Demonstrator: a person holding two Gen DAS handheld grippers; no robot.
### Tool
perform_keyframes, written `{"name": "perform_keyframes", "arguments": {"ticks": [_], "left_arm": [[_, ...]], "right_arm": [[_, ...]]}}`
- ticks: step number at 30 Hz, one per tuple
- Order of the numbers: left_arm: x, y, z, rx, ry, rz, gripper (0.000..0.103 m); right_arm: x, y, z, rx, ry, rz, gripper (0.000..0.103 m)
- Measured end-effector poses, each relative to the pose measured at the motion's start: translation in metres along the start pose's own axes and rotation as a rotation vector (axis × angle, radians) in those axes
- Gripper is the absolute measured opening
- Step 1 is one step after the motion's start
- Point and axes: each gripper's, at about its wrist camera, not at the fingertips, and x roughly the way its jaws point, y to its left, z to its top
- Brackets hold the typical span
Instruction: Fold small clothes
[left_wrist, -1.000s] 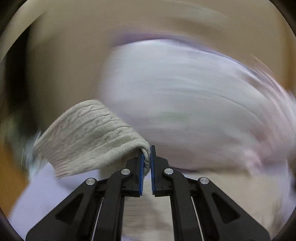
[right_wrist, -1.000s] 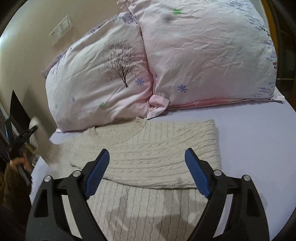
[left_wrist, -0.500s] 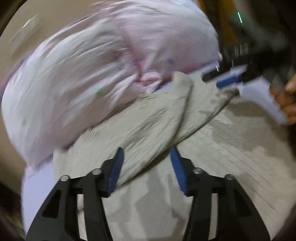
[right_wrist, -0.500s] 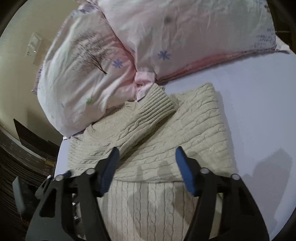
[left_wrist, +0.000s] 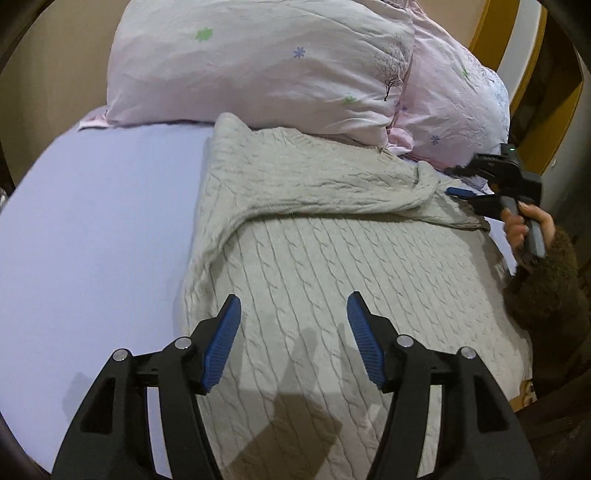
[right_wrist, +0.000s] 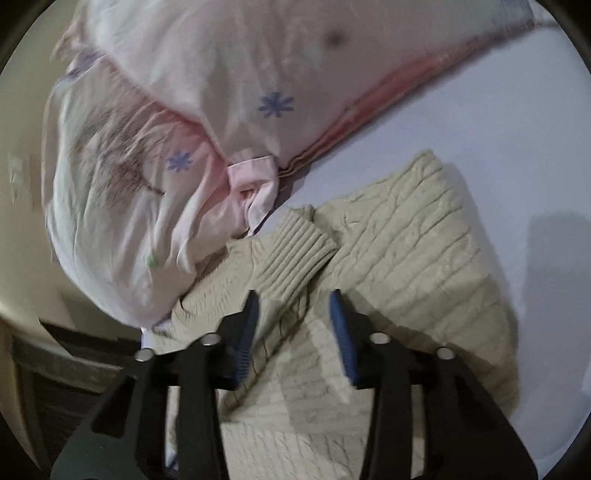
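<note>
A cream cable-knit sweater (left_wrist: 332, 266) lies flat on the lilac bed sheet (left_wrist: 92, 221), with one sleeve (left_wrist: 314, 184) folded across its chest. My left gripper (left_wrist: 293, 332) is open and empty, hovering over the sweater's lower body. In the right wrist view the sweater (right_wrist: 424, 266) shows with the sleeve's ribbed cuff (right_wrist: 295, 251) lying on top. My right gripper (right_wrist: 293, 325) is open and empty just short of that cuff. It also shows in the left wrist view (left_wrist: 476, 194), held by a hand at the sweater's far right edge.
Two pink patterned pillows (left_wrist: 258, 62) (right_wrist: 147, 166) lie against the headboard just beyond the sweater. Bare sheet (right_wrist: 517, 129) lies beside the sweater. A dark bedside unit (right_wrist: 55, 369) stands past the bed's edge.
My left gripper let go of the sleeve, which now lies folded across the sweater, and drew back open. My right gripper moved in closer toward the cuff.
</note>
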Motion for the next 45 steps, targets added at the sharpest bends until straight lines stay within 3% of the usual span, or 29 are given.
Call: {"name": "perform_keyframes", "arguments": {"ticks": [3,4,5,8,12,15,16,17,19,22,25,27,30,32,34,35,36,37,41,43,45], "left_arm": [[0.005,-0.003,-0.001,-0.007,0.017,-0.008,0.063],[0.006,-0.004,-0.003,-0.008,0.021,-0.006,0.063],[0.005,-0.003,-0.004,-0.009,0.023,-0.007,0.063],[-0.001,-0.002,-0.007,-0.015,0.014,-0.003,0.063],[-0.018,0.01,-0.015,-0.043,-0.017,0.0,0.065],[-0.029,0.021,-0.02,-0.076,-0.024,-0.017,0.065],[-0.031,0.025,-0.023,-0.087,-0.023,-0.023,0.066],[-0.034,0.029,-0.025,-0.099,-0.02,-0.032,0.067],[-0.038,0.036,-0.031,-0.122,-0.009,-0.054,0.069],[-0.041,0.045,-0.044,-0.157,0.018,-0.068,0.069],[-0.046,0.049,-0.058,-0.186,0.02,-0.096,0.069],[-0.051,0.047,-0.065,-0.19,0.018,-0.118,0.069],[-0.056,0.038,-0.077,-0.171,0.016,-0.136,0.067],[-0.059,0.029,-0.084,-0.159,0.02,-0.128,0.058],[-0.06,0.026,-0.088,-0.159,0.026,-0.118,0.038],[-0.059,0.025,-0.09,-0.164,0.035,-0.114,0.032],[-0.057,0.025,-0.091,-0.166,0.048,-0.114,0.018],[-0.056,0.025,-0.092,-0.168,0.062,-0.122,0.011],[-0.056,0.019,-0.081,-0.139,0.059,-0.161,0.009],[-0.061,0.018,-0.055,-0.103,0.018,-0.199,0.009],[-0.064,0.018,-0.021,-0.062,-0.044,-0.192,0.009]], "right_arm": [[0.015,-0.004,0.011,0.054,-0.006,0.024,0.048],[0.018,-0.001,0.013,0.041,-0.02,0.024,0.024],[0.02,0.003,0.016,0.008,-0.038,0.028,0.009],[-0.003,0.017,0.011,-0.088,-0.136,0.049,0.008],[-0.066,0.012,-0.034,-0.184,-0.239,0.03,0.008],[-0.086,-0.009,-0.053,-0.172,-0.208,-0.041,0.019],[-0.093,-0.021,-0.064,-0.157,-0.179,-0.062,0.033],[-0.103,-0.031,-0.072,-0.148,-0.166,-0.081,0.055],[-0.122,-0.046,-0.09,-0.148,-0.179,-0.098,0.069],[-0.152,-0.068,-0.12,-0.172,-0.152,-0.137,0.069],[-0.159,-0.093,-0.144,-0.159,-0.059,-0.133,0.061],[-0.169,-0.102,-0.16,-0.189,-0.056,-0.112,0.056],[-0.169,-0.103,-0.187,-0.224,0.04,-0.017,0.05],[-0.166,-0.097,-0.202,-0.263,0.085,0.03,0.049],[-0.161,-0.097,-0.216,-0.279,0.163,0.108,0.038],[-0.157,-0.099,-0.221,-0.272,0.196,0.14,0.022],[-0.154,-0.1,-0.223,-0.266,0.223,0.161,0.014],[-0.151,-0.1,-0.224,-0.254,0.249,0.198,0.012],[-0.16,-0.082,-0.209,-0.261,0.19,0.366,0.008],[-0.169,-0.061,-0.185,-0.284,0.11,0.439,0.007],[-0.174,-0.044,-0.159,-0.299,0.038,0.477,0.007]]}}
